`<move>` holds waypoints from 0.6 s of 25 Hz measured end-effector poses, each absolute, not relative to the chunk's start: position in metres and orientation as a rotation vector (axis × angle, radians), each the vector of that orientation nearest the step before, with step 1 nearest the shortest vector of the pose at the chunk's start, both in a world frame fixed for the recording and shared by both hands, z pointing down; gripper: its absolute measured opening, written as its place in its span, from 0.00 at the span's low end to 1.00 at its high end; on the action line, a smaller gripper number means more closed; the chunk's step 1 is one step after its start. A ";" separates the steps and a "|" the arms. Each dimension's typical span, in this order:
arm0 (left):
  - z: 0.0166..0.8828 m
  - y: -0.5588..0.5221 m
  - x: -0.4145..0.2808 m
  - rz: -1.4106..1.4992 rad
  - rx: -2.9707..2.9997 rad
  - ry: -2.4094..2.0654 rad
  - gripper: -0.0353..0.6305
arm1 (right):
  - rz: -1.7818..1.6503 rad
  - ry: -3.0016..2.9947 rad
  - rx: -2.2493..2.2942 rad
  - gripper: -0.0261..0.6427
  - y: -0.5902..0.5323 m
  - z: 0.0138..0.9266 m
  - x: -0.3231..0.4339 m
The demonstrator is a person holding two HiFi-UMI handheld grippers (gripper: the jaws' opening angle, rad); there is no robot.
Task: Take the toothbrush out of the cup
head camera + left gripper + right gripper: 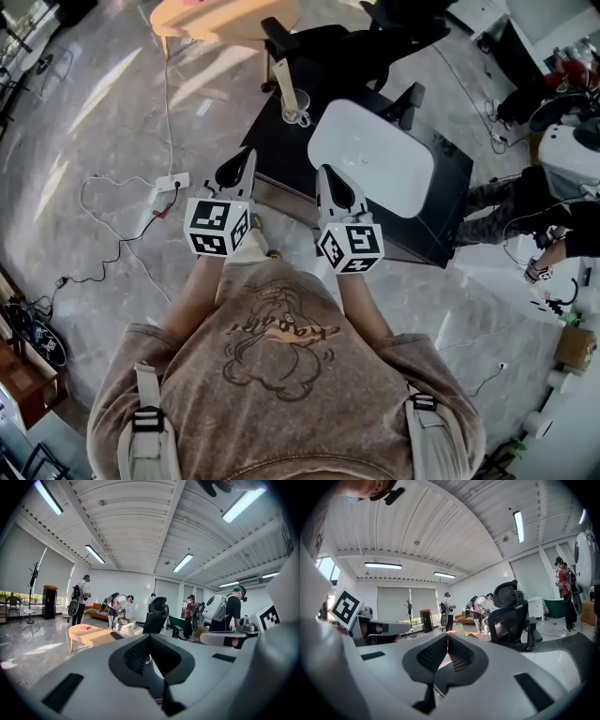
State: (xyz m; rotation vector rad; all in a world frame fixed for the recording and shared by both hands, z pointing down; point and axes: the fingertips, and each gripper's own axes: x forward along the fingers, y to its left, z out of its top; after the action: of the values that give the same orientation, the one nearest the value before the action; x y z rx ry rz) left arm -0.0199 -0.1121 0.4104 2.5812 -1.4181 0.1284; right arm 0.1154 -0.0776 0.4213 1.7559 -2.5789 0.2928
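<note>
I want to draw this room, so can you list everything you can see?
toothbrush: one, pale, standing in the cup
cup: one, clear, on the black table's corner
black table: one, black, in front of the person
flat rounded panel: one, white, on the black table
office chair: one, black, behind the table
wooden table: one, light wood, far left
power strip: one, white, on the floor at left, with cables
other people: several, farther off in the room
left tongs: one, white and black, shut, empty
right tongs: one, white and black, shut, empty
</note>
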 end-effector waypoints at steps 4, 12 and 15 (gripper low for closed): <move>0.409 -0.138 -0.016 0.126 2.592 -1.393 0.08 | 0.295 -2.582 1.773 0.06 -0.102 0.420 0.115; 0.408 -0.178 -0.017 0.127 2.619 -1.336 0.08 | 0.286 -2.612 1.809 0.07 -0.142 0.415 0.111; 0.409 -0.190 -0.019 0.133 2.622 -1.323 0.08 | 0.280 -2.618 1.807 0.07 -0.152 0.414 0.107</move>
State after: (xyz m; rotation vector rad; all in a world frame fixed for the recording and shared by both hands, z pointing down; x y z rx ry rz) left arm -0.0186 -0.1899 0.4087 2.6220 -1.3234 0.1327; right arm 0.1075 -0.1522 0.4141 1.8074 -2.6177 0.2802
